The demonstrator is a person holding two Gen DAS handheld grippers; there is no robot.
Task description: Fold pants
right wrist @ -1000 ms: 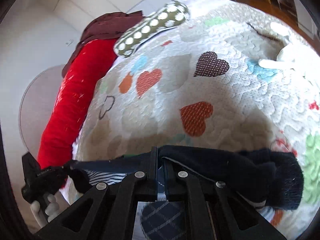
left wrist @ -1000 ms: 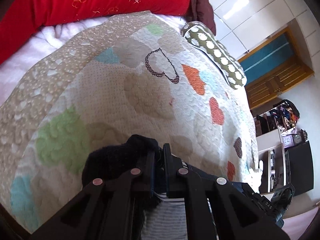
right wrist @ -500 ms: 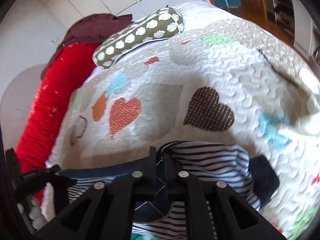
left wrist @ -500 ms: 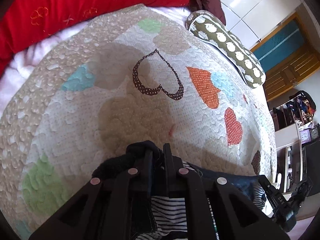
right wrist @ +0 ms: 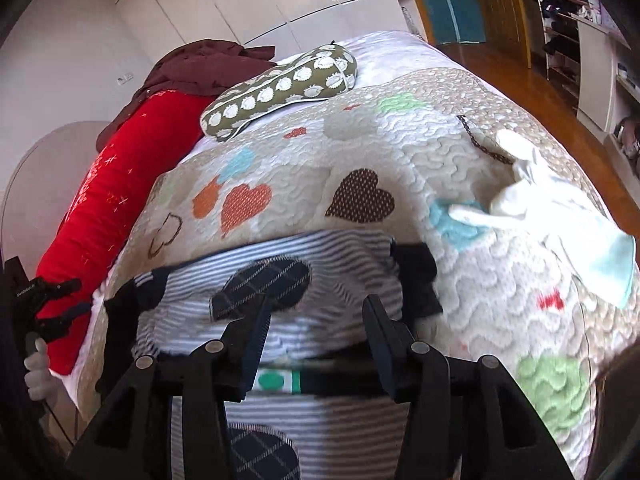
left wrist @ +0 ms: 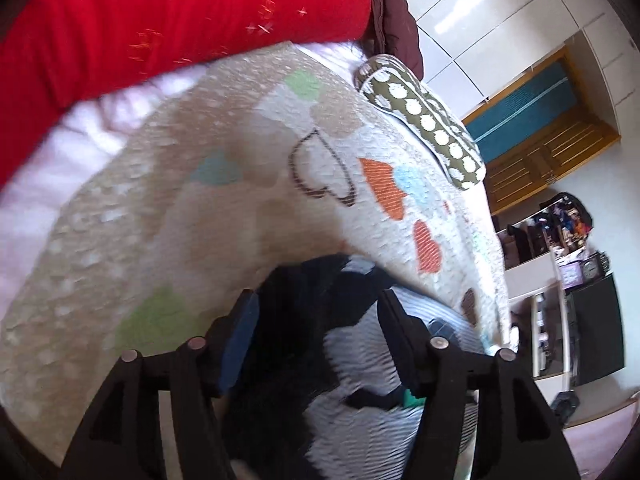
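Note:
The pants [right wrist: 320, 252] are grey-and-white striped, with dark cuffs and plaid heart patches. They lie folded over on the heart-patterned quilt [right wrist: 440, 140]. My right gripper [right wrist: 318, 304] hovers just above their near part. Its jaws are opening and its pads are off the cloth. In the left wrist view my left gripper [left wrist: 316, 300] is also opening over the pants [left wrist: 372, 364]. A dark cuff [left wrist: 304, 292] lies loose between its fingers, not pinched. A pale gloved hand [right wrist: 36, 364] holds the left tool at the right view's left edge.
A red bolster [right wrist: 120, 184] runs along the bed's far side, with a maroon cloth [right wrist: 192, 64] at its end. A green dotted pillow [right wrist: 280, 88] lies at the head. A white garment [right wrist: 540, 200] sits on the quilt to the right. Beyond it are the wooden floor and shelves [right wrist: 580, 20].
Both grippers were shut on the pants' dark edge and carried it forward across the quilt. Now both have opened, let the cloth go and drawn back a little.

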